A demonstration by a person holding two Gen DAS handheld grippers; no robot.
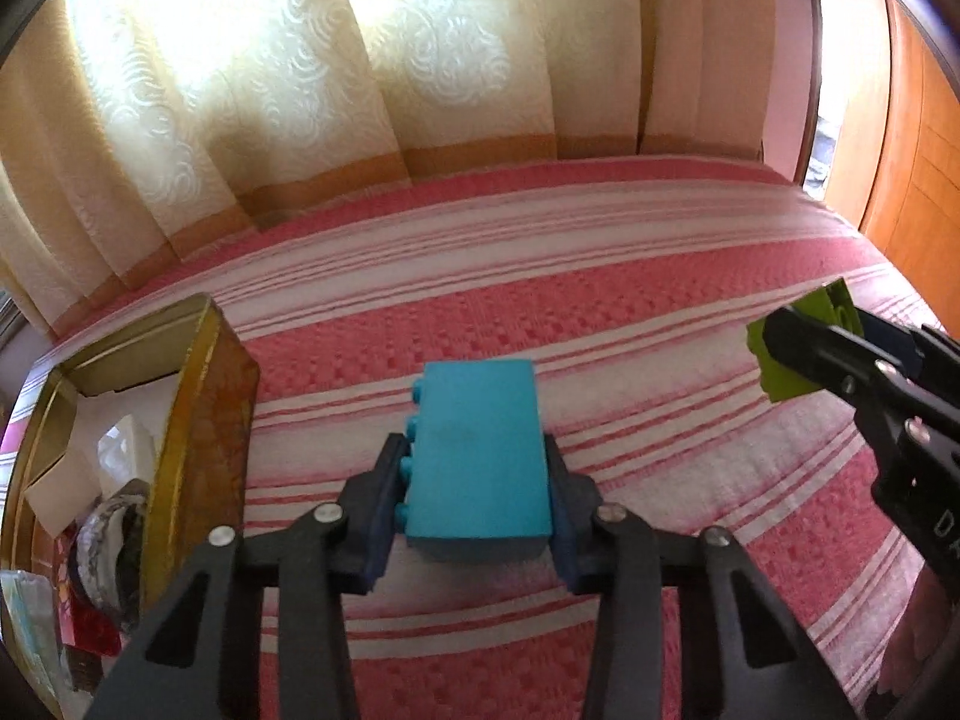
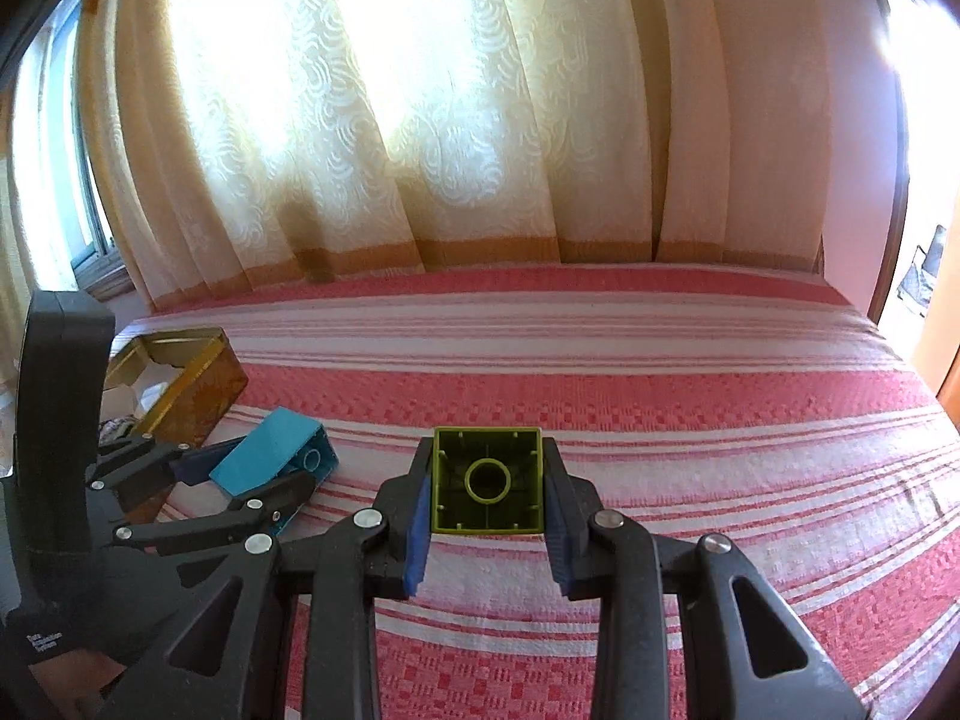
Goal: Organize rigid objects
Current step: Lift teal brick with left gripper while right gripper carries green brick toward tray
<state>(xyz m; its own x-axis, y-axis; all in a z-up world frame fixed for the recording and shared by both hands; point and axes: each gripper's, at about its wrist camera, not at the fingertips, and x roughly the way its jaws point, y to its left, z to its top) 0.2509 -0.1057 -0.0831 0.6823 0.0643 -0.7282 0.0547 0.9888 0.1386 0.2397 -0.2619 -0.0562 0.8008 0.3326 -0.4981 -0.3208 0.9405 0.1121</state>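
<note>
Nearest the left camera, the left gripper [image 1: 474,480] has its pads against both long sides of the blue brick [image 1: 480,450], which lies on its side with the studs facing left; whether it has left the striped bedspread [image 1: 600,312] cannot be told. To the right, the right gripper [image 2: 487,501] is clamped on the green brick [image 2: 487,480], holding it clear of the bed with the hollow underside towards its own camera. The pick-up looks finished, so the step in hand is likely carrying both bricks to a common place. Just left of the blue brick stands the open gold tin [image 1: 198,414], already cluttered with paper and small items, so placing there would call for a lift over its near wall and a free spot inside. Beyond, the bedspread runs bare to the curtains [image 1: 360,90], and nothing else blocks the way.
</note>
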